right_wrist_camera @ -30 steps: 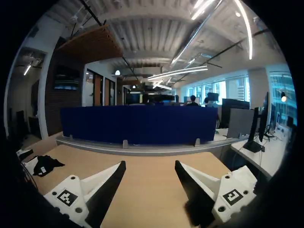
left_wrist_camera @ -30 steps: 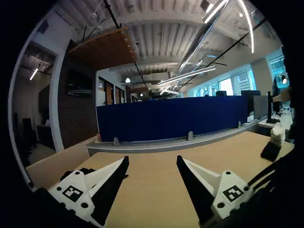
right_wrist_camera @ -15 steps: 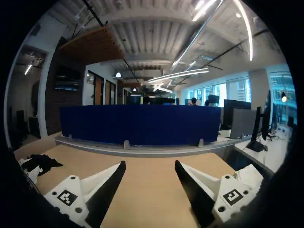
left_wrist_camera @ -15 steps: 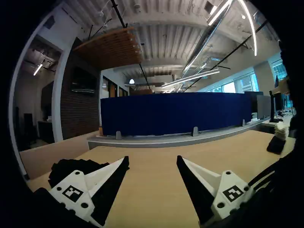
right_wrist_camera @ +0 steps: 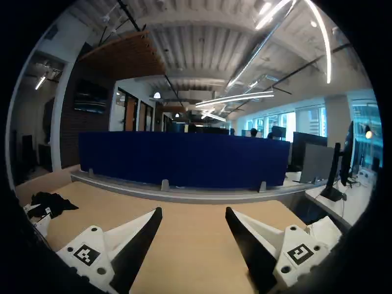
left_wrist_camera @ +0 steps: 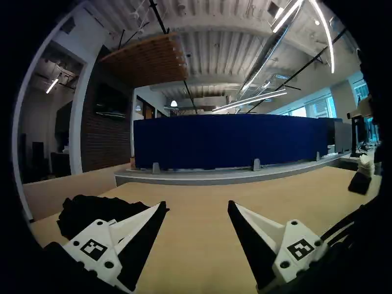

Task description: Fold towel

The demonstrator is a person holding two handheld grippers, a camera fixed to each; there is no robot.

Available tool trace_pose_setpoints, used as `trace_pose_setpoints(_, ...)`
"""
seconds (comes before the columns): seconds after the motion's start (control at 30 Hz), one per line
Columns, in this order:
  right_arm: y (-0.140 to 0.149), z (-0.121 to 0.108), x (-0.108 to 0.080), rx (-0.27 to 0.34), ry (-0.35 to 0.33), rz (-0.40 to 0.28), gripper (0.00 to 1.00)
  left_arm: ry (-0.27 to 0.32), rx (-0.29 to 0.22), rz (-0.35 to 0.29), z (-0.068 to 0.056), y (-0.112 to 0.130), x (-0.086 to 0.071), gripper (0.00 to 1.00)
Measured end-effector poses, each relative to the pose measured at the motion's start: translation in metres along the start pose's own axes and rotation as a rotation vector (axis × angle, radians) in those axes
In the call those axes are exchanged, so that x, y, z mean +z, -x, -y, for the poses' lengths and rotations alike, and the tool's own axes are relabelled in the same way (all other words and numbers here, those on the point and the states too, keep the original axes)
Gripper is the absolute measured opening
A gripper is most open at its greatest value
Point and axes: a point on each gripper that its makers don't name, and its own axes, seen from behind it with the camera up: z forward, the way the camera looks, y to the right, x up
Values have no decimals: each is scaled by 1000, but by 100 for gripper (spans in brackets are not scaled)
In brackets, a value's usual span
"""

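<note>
A crumpled black towel (left_wrist_camera: 93, 211) lies on the wooden table (left_wrist_camera: 206, 196) at the left of the left gripper view, just beyond and partly behind the left finger. My left gripper (left_wrist_camera: 196, 208) is open, with nothing between its fingers. In the right gripper view the same black towel (right_wrist_camera: 49, 202) lies far off at the left edge of the table (right_wrist_camera: 191, 220). My right gripper (right_wrist_camera: 192, 213) is open too and holds nothing. A white cloth (right_wrist_camera: 326, 228) lies beside its right finger.
A blue partition (left_wrist_camera: 225, 142) on a grey rail closes the table's far side. A small stack of white and black folded cloths (left_wrist_camera: 362, 177) sits at the right edge of the left gripper view. Monitors (right_wrist_camera: 338, 157) stand on a desk at the right.
Both views have shifted. The black towel has come further into the left gripper view beside the left finger, and the white cloth has appeared by the right gripper's right finger. Both grippers stayed open.
</note>
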Motion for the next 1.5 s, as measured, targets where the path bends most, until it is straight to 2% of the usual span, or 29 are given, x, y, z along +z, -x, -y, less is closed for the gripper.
trace_pose_setpoints(0.27,0,0,3,-9,3,-3,100,0,-18,6,2,7,1,93)
trace_pose_setpoints(0.57,-2,-6,1,-5,3,-2,100,19,-19,18,-4,11,3,93)
trace_pose_setpoints(0.77,-5,-11,2,10,1,-21,100,22,-20,19,-4,10,3,93)
trace_pose_setpoints(0.97,-21,-21,-4,29,6,-63,100,20,-18,19,-4,11,3,93)
trace_pose_setpoints(1.07,-19,-28,-6,43,16,-72,100,20,-19,19,-4,11,3,93)
trace_pose_setpoints(1.37,20,-56,-7,35,69,-51,100,20,-19,19,-4,12,3,93)
trace_pose_setpoints(1.5,41,-62,-7,20,67,-66,100,20,-18,19,-4,11,3,93)
